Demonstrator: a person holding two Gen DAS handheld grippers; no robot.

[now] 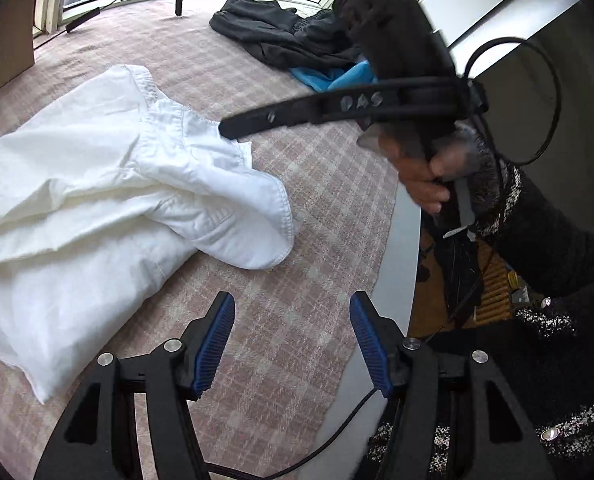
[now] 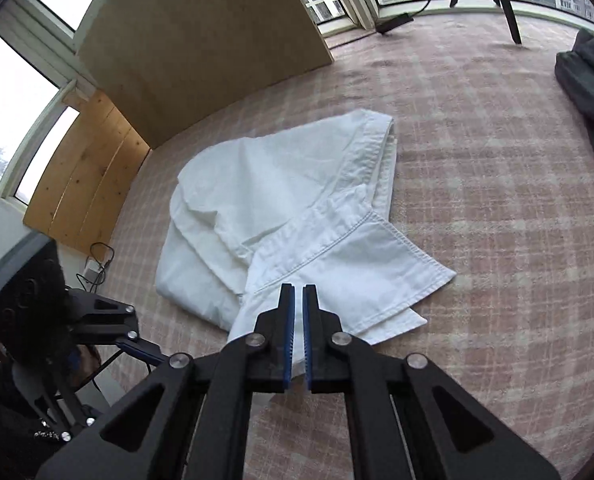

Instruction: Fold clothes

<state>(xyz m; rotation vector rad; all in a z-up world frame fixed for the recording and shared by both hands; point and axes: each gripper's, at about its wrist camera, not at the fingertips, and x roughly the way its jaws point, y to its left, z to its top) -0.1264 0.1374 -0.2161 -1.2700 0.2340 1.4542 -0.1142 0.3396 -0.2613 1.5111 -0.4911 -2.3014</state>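
Right claw [image 2: 298, 292] is clamped on a hem flap of the white garment [image 2: 297, 204], which lies partly folded, layers doubled, on the plaid-covered table [image 2: 497, 240]. Left claw [image 1: 291, 312] hangs apart, holding nothing. Dark clothes [image 1: 281, 36] lie heaped unfolded beyond.

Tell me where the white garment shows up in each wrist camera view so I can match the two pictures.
Left wrist view: white garment fills the left half, on the plaid cloth.
Right wrist view: white garment lies centre, its near edge pinched in the right claw.
Shared landmark: the dark clothes pile, far right.
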